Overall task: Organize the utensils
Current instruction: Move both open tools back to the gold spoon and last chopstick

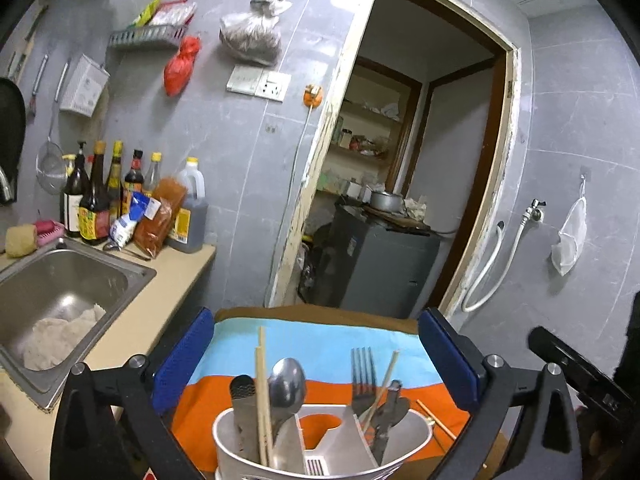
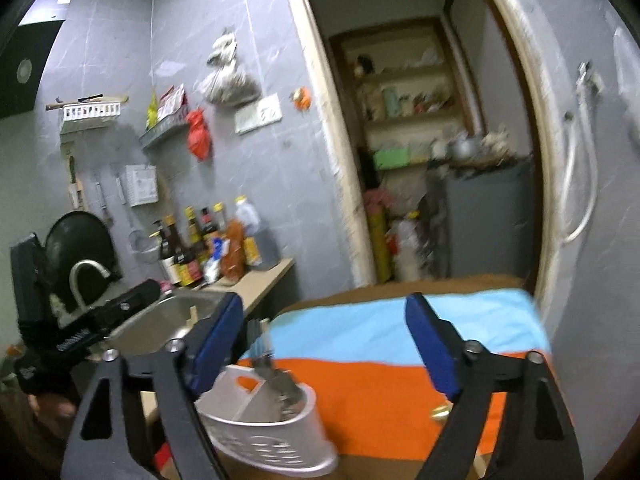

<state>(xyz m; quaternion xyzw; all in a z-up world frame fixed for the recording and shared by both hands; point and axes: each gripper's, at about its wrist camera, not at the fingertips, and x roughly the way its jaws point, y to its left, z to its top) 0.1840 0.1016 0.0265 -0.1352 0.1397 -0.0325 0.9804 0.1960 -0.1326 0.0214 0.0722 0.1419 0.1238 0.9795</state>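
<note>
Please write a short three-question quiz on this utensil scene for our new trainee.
1. True or false: the left tool is shut on the fork.
2. Multiple choice: the spoon stands in the caddy in the compartment that is (A) left, (B) middle, (C) right, as the left wrist view shows it.
3. Fill in: one chopstick lies outside the caddy on the ____ band of the cloth.

Key: 1 false, its jaws stand wide apart and hold nothing. 2 A. 3 orange.
</note>
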